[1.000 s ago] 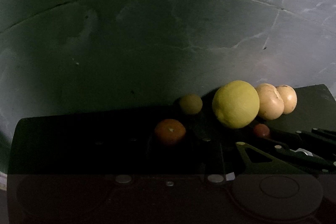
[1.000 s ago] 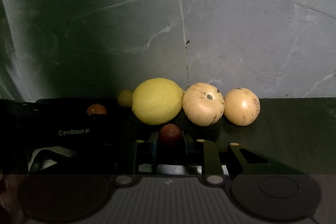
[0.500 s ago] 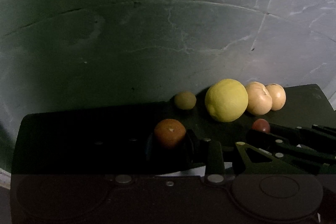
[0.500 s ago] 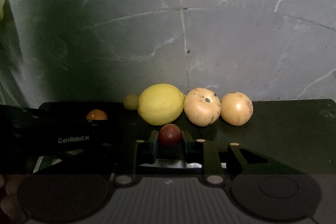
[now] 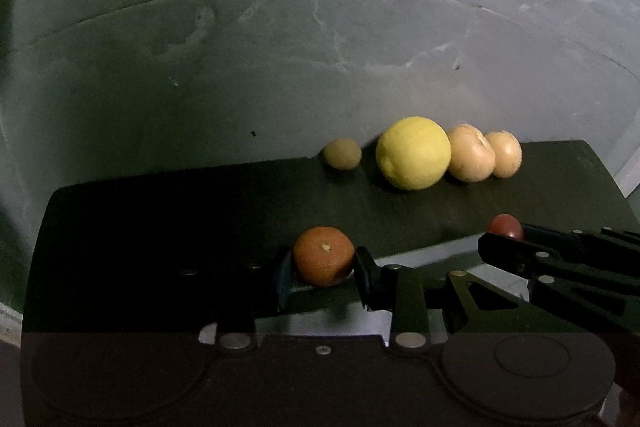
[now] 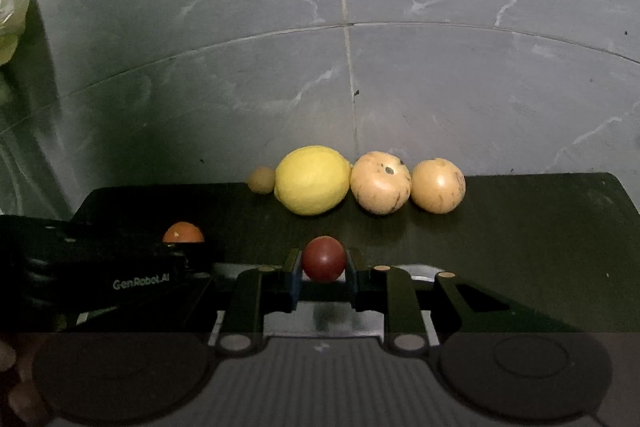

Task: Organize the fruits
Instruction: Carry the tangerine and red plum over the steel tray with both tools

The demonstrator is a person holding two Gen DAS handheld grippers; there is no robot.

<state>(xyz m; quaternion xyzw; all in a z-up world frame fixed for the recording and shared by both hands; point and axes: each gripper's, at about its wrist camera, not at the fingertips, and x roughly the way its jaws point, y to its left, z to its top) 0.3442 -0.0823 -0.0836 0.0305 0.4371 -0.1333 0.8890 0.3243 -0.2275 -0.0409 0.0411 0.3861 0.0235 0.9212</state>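
Note:
My left gripper is shut on an orange mandarin, held above the near part of a dark board. My right gripper is shut on a small dark red fruit; the same red fruit shows at the right of the left wrist view. Along the board's far edge by the wall runs a row: a small dull yellow fruit, a big yellow lemon and two tan speckled fruits. In the right wrist view the mandarin peeks over the left gripper's body.
A grey marbled tile wall stands right behind the row of fruit. The dark board has bare surface to the right of the row and in front of it. A pale crumpled bag shows at the far left edge.
Both grippers have drawn back from the row of fruit, each carrying its fruit; the row now looks smaller and farther away, and more of the board shows.

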